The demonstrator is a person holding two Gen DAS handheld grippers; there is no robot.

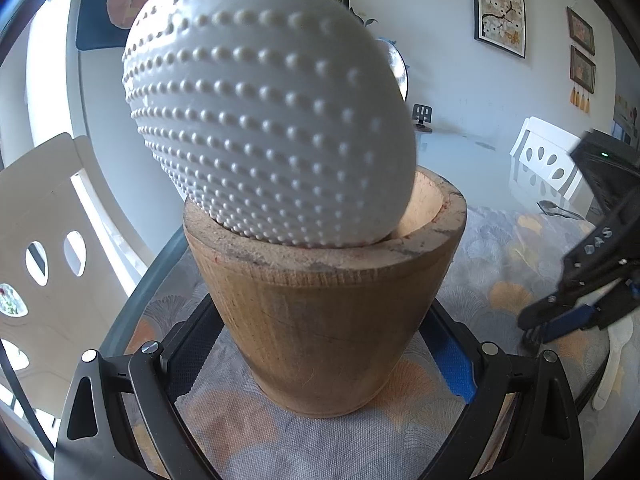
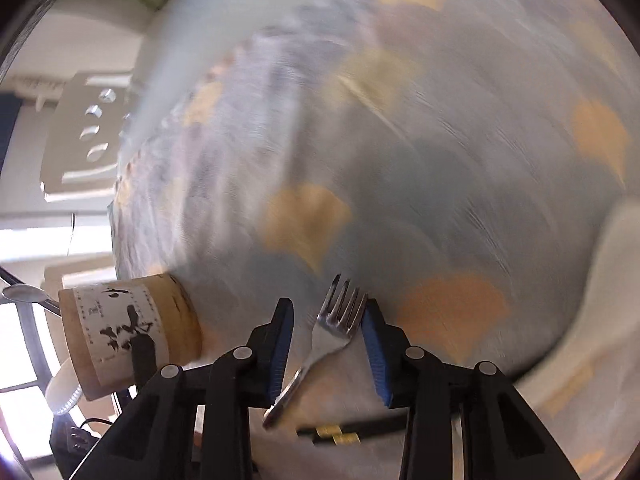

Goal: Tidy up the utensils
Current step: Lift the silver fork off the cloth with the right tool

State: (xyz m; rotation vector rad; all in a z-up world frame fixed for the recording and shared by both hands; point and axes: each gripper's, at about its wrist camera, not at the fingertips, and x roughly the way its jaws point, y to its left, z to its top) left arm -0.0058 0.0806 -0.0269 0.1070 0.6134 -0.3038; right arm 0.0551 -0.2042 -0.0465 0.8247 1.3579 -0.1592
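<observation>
The fork [image 2: 340, 320] lies between the two blue pads of the right tongs [image 2: 326, 340], tines pointing away toward 12 o'clock and handle slanting back to 7 o'clock. The tines lean on the pad at 3 o'clock. The pad at 9 o'clock does not seem to touch the fork, so the tongs look partly open and I would not call this a firm hold. The fork seems to rest on the patterned cloth [image 2: 440, 160] that covers the counter.

What could go wrong: the fork sits crooked, so if the tongs close now they may pinch only the tines, and the fork could twist, tip or slip out when lifted. The picture is smeared, so the hand is likely moving fast, and a fast hand could push the fork along the cloth. A white spoon [image 2: 600, 300] lies close by at 3 o'clock and could get bumped.

The wooden cup [image 1: 324, 312] is where the utensils go. The left tongs [image 1: 316, 360] hug its bottom part, with a pad against each side. A big white bumpy spoon head [image 1: 272, 120] fills most of the cup's mouth, so the fork may hit it going in.

The right hand points steeply down at the cloth. The left hand points gently down and steadies the cup
</observation>
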